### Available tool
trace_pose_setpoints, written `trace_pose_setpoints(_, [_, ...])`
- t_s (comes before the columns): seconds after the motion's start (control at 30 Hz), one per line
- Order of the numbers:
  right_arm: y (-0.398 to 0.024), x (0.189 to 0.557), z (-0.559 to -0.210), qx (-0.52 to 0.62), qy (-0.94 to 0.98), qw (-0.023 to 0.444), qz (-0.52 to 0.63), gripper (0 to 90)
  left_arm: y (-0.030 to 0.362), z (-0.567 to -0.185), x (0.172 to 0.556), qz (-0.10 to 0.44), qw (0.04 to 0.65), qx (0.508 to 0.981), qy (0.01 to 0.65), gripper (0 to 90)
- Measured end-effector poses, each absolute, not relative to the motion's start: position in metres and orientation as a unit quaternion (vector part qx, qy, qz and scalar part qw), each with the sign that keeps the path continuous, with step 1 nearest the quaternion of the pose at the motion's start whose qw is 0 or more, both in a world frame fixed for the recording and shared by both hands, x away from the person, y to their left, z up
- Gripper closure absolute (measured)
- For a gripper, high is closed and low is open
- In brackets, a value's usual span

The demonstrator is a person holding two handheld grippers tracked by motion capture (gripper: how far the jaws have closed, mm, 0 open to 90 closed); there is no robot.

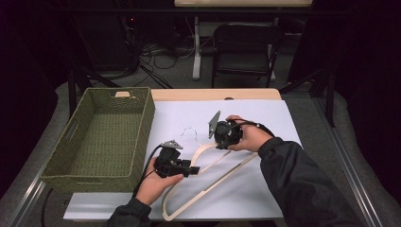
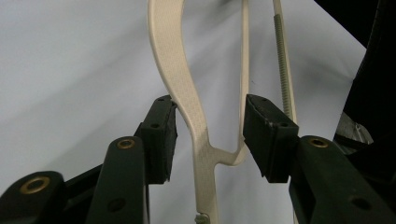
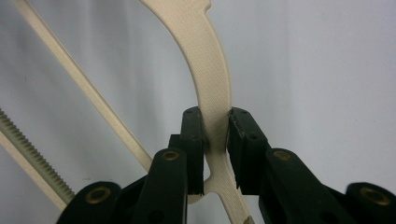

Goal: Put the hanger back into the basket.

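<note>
The cream hanger (image 1: 215, 176) lies flat on the white sheet (image 1: 265, 118) covering the counter, at the near middle, just beside the woven basket (image 1: 71, 163) at its 9 o'clock. Its long axis runs from 7 o'clock to 1 o'clock, wire hook (image 1: 189, 131) pointing toward 11 o'clock.

The right gripper (image 3: 215, 140) is clamped on the curved shoulder beside the neck. The left gripper (image 2: 208, 135) stands parted astride the other shoulder, its jaws not pressing it.

Risks, as judged: lifted by the one grip near the neck, the hanger could pivot and swing its far end down. Closing the left jaws off-centre could catch the thin crossbar. The hook could snag the basket rim.
</note>
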State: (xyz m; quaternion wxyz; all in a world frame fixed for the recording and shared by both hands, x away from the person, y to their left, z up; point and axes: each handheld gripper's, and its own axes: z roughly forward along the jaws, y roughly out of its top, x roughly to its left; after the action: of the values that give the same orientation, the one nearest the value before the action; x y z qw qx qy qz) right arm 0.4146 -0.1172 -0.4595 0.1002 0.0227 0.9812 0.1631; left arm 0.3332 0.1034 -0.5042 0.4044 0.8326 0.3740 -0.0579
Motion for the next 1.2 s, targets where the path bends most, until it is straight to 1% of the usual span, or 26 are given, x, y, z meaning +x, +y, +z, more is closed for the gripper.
trace_pose_setpoints(0.3, [-0.115,0.414,-0.46,0.021,0.981,0.098,0.163,77.0,0.104,-0.509,0.341,-0.077,0.401,0.826,0.388,60.8])
trace_pose_setpoints(0.47, [-0.113,0.414,-0.46,0.021,0.981,0.101,0.163,77.0,0.103,-0.511,0.342,-0.074,0.396,0.828,0.39,66.1])
trace_pose_setpoints(0.97, [-0.112,0.414,-0.459,0.018,0.98,0.103,0.167,77.0,0.105,-0.51,0.344,-0.073,0.389,0.827,0.4,75.1])
trace_pose_setpoints(1.1, [-0.113,0.414,-0.457,0.019,0.981,0.104,0.165,77.0,0.106,-0.509,0.345,-0.083,0.393,0.822,0.403,76.5])
trace_pose_setpoints(1.2, [-0.113,0.413,-0.457,0.018,0.98,0.107,0.165,76.9,0.108,-0.508,0.345,-0.1,0.396,0.817,0.408,77.6])
